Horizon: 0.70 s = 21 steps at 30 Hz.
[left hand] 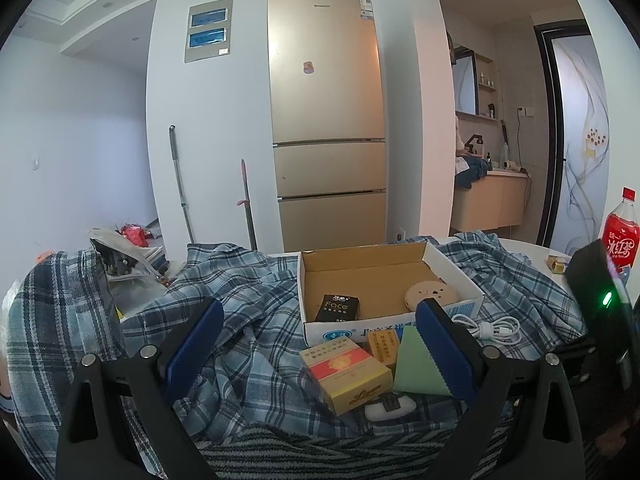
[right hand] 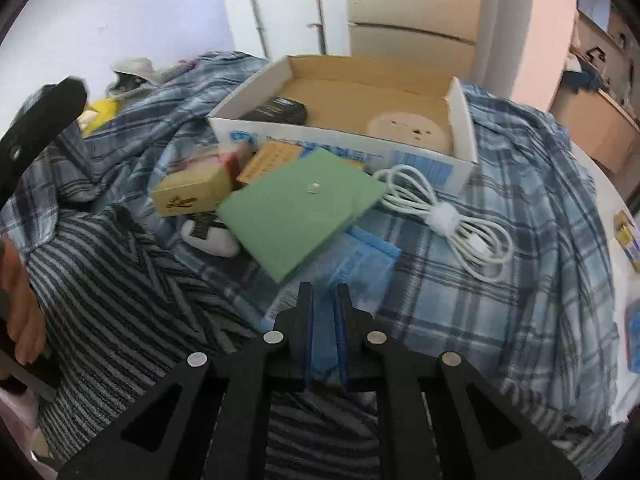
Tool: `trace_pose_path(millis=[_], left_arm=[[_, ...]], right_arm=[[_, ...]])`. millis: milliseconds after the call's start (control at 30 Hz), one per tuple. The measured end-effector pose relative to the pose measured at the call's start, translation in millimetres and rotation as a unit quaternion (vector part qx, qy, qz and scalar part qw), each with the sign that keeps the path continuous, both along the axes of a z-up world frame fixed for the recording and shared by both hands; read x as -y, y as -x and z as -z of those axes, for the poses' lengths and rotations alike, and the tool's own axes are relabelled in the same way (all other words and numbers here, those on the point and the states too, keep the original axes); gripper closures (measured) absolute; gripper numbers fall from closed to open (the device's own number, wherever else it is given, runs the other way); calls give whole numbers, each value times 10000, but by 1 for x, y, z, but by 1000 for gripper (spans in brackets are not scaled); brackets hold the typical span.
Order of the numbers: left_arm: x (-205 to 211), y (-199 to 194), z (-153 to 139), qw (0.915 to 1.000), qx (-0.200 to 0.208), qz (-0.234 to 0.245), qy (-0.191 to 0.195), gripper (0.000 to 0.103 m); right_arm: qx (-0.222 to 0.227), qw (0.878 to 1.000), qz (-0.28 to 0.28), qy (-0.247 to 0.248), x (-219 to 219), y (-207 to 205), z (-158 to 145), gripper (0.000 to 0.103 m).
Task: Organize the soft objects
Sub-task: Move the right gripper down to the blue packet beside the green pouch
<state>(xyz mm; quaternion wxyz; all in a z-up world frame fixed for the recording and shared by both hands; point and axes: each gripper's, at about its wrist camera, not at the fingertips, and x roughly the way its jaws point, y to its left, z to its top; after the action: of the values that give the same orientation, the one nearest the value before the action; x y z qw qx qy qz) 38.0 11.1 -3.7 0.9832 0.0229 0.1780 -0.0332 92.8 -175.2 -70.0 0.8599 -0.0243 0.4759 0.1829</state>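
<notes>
So the table is basically buried under a plaid shirt [right hand: 500, 264] with a striped cloth [right hand: 120, 280] bunched at the near edge, which is why all the small stuff sits at odd angles instead of flat. The box [left hand: 452, 268] is parked in the middle on top of the plaid, open side up, and it already has a black pack [left hand: 338, 307] and a round tan thing [left hand: 430, 296] in it, so my guess is that's the drop spot. Just in front of it there's a green pad [right hand: 296, 208] leaning over a yellow carton [left hand: 348, 376], plus a white cable [right hand: 452, 216] lying beside them on the plaid. The right tongs [right hand: 323, 300] are nearly together low over the fabric, and there's blue between the fingers, but I honestly can't tell if that's a pinch of shirt or just the blue pads, the shot is blurry. The left tongs [left hand: 316, 344] are wide apart, hovering with the carton and pad between the fingers and holding nothing, probably lined up to grab the next soft piece. A red bottle [left hand: 622, 232] stands well off to the side.
</notes>
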Motion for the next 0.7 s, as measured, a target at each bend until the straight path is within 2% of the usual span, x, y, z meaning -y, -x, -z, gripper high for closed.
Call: trace_pose_path(millis=[100,167,200,233,300,500,600,700], left_arm=[[0,0,0,10000,2,-4,1,5],[1,0,1,10000,7,-20,3,5],[1,0,1,10000,12,-31,8,5],[0,0,2,10000,14,-42,9,5],[0,0,2,10000,30,-78,10,5],[0,-3,5,9999,-63,-112,-17,5],[0,-5,6,9999,-114,-114,-15,4],[-1,-5,7,9998,-136,-125,1,4]], right_arm=[[502,9982,197,-253,10,7,-19,93],[776,9958,462,-162,16,8,-26,90],[793,9951,582,-57,18,6,-24,81],[744,9949,676,2,19,5,-21,59],[567,9953,772,-154,21,0,-14,32],[45,9993,375,-9,3,-3,6,32],[-25,9991,368,193,0,-4,14,32],[-198,9992,348,95,2,-7,19,34]])
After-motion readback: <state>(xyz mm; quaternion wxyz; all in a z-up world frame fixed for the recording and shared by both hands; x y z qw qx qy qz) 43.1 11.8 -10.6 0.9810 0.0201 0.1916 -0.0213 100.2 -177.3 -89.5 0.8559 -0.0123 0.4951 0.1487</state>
